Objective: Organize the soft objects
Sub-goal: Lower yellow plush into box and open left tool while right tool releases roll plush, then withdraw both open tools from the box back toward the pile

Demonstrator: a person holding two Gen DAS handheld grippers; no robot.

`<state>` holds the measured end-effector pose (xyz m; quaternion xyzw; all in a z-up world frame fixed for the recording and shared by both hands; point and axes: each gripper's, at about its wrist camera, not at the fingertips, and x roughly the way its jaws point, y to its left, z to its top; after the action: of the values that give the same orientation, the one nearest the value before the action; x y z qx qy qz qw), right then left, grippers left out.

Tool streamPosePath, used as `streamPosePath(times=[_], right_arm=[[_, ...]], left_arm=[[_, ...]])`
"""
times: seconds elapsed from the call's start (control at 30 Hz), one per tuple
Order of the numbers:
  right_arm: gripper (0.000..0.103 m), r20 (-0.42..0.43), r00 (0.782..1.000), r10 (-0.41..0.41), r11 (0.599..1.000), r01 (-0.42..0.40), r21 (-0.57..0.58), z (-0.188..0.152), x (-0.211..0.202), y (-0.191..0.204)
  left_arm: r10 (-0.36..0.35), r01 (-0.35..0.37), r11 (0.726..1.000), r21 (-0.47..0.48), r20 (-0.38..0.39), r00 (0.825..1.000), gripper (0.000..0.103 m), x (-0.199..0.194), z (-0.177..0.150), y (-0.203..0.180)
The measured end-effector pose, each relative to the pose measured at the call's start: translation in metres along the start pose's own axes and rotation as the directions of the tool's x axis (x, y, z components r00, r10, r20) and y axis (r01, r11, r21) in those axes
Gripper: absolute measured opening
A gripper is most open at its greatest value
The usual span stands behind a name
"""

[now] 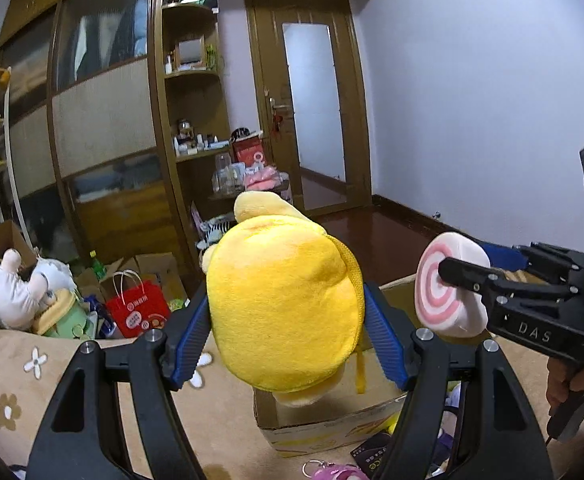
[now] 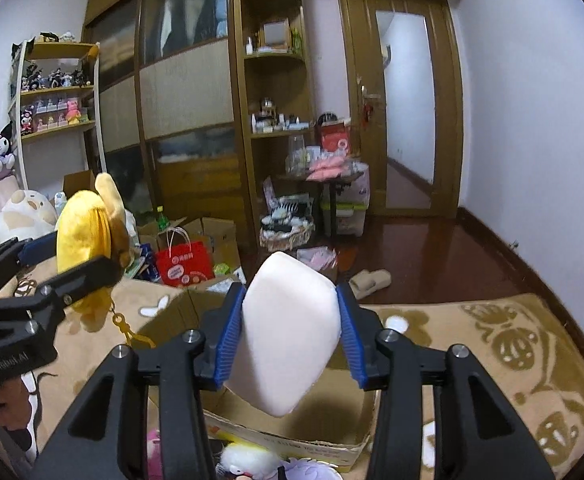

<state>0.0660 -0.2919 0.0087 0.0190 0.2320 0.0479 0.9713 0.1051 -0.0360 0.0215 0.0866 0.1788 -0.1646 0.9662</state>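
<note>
The left gripper (image 1: 286, 344) has its blue pads clamped on either side of a yellow plush toy (image 1: 284, 300), held up at the centre of the left wrist view, while the right gripper (image 2: 290, 344) is closed the same way on a pink-swirl plush roll (image 2: 288, 336), a fat white cushion whose spiral face shows at right of the left wrist view. Both toys hang directly above the open cardboard box (image 1: 332, 428) low in each frame, so the coming move looks like a straight drop, with the yellow toy's long axis running roughly up-and-down and its cord dangling boxward. Neither hand seems clearly nearer; the fuzzy yellow toy bulges between its pads, soft and easily squashed.
</note>
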Motion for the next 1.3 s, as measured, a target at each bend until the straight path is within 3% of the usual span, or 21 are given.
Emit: streamPosePath(times=[0.23, 0.37, 0.53, 0.6, 0.67, 0.8, 0.87, 1.17, 1.3], right_arm=[[0.049, -0.085, 0.996, 0.007, 0.999, -0.004, 0.044, -0.025, 0.038, -0.014], [0.05, -0.101, 0.995, -0.025, 1.0, 0.026, 0.009, -0.032, 0.048, -0.013], [0.053, -0.132, 0.991, -0.009, 0.999, 0.014, 0.038, -0.038, 0.051, -0.019], [0.057, -0.126, 0.992, 0.008, 0.999, -0.001, 0.051, -0.037, 0.049, -0.021], [0.068, -0.123, 0.992, 0.029, 0.997, -0.02, 0.071, -0.037, 0.046, -0.023], [0.075, -0.119, 0.992, 0.033, 0.997, -0.024, 0.077, -0.036, 0.042, -0.024], [0.084, -0.113, 0.993, 0.029, 0.997, -0.021, 0.074, -0.036, 0.036, -0.024], [0.102, -0.106, 0.994, 0.003, 0.998, 0.003, 0.055, -0.037, 0.009, -0.021], [0.103, -0.103, 0.994, -0.025, 0.997, 0.033, 0.073, -0.037, -0.006, -0.017]], left_arm=[[-0.021, 0.02, 1.0, -0.011, -0.099, 0.995, 0.072, 0.034, -0.022, -0.001], [-0.032, 0.032, 0.999, 0.0, -0.129, 0.991, 0.074, 0.045, -0.029, -0.001], [-0.032, 0.031, 0.999, -0.01, -0.143, 0.989, 0.08, 0.05, -0.034, 0.001], [-0.03, 0.027, 0.999, -0.019, -0.144, 0.989, 0.088, 0.05, -0.034, 0.002], [-0.025, 0.021, 0.999, -0.026, -0.144, 0.989, 0.089, 0.048, -0.034, 0.003], [-0.018, 0.014, 1.0, -0.025, -0.17, 0.985, 0.096, 0.043, -0.037, 0.003], [-0.008, 0.005, 1.0, -0.02, -0.172, 0.985, 0.098, 0.04, -0.037, 0.004], [0.008, -0.015, 0.999, -0.033, -0.206, 0.978, 0.102, 0.02, -0.037, 0.008], [0.002, -0.017, 0.998, -0.062, -0.224, 0.974, 0.102, 0.005, -0.039, 0.01]])
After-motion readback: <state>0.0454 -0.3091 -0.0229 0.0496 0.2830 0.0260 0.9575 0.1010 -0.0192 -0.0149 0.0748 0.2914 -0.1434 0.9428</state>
